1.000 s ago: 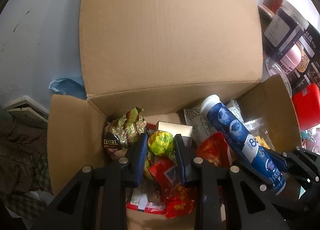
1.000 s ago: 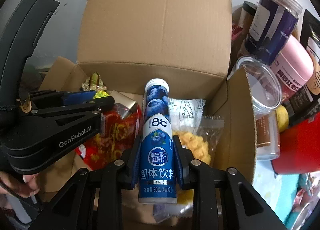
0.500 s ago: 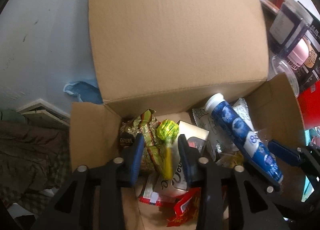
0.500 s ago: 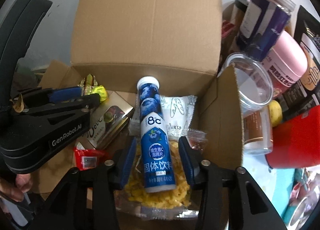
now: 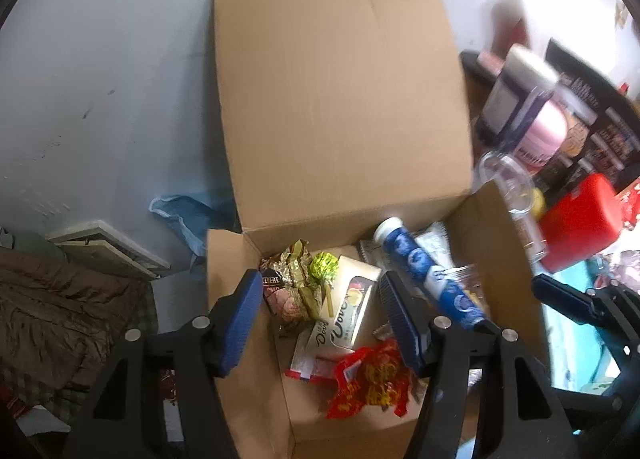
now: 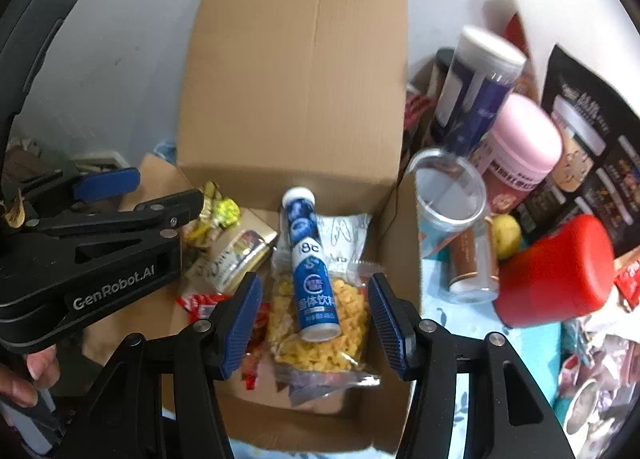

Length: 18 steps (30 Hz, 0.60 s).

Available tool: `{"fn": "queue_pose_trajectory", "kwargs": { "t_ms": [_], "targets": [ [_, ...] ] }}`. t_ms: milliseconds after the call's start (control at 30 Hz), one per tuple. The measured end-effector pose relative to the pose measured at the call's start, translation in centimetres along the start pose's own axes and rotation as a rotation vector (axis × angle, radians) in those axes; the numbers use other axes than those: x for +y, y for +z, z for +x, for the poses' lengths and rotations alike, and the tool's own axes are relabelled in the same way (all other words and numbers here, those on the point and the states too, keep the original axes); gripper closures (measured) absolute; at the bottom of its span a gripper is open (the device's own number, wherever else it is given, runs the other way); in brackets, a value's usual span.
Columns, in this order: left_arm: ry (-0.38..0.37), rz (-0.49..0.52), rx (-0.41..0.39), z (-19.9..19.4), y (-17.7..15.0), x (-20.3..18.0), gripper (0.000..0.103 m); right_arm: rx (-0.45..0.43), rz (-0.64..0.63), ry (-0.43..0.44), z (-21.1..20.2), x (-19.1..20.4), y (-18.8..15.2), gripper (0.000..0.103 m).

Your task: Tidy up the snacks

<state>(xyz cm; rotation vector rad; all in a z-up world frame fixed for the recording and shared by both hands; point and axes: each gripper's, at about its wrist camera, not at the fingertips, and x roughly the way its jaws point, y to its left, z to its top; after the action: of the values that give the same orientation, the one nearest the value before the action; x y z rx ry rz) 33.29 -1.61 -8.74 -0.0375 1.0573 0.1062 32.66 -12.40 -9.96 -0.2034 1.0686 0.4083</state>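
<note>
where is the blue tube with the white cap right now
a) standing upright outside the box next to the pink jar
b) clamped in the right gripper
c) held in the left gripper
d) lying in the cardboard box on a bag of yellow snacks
d: the blue tube lies in the cardboard box on the bag of yellow snacks, with the right gripper open above it and its pads clear of the tube.

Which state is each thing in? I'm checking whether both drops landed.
Cardboard box: flaps open.
Blue tube: capped, lying in the box on the yellow snack bag.
Lollipop: released, in the box.
Left gripper: open, just widened.
Right gripper: open, just widened.
</note>
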Motion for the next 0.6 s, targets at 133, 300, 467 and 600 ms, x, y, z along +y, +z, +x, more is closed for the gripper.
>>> {"fn": "queue_pose_trajectory", "kwargs": {
  "t_ms": [133,300,467,600],
  "targets": [
    [-0.004,-0.01,-0.058,-3.3,0.2,1.0,0.042,-0.054,-0.001,-0.009,-3.2,0.5,0.0,0.047],
    [-0.012,-0.018,-0.14,-8.0,-0.2,1.7,0.042,-0.129,-0.009,-0.021,-6.7,1.1,0.0,0.043],
    [-0.026,-0.025,-0.207,-12.4,-0.9,2.3,0.041,-0.202,-0.013,-0.03,-11.2,2.0,-0.1,0.036],
    [-0.029,-0.01,-0.273,-16.2,-1.8,2.5,0.033,-0.252,-0.026,-0.04,-14.6,2.7,-0.6,0.034]
  ]
}}
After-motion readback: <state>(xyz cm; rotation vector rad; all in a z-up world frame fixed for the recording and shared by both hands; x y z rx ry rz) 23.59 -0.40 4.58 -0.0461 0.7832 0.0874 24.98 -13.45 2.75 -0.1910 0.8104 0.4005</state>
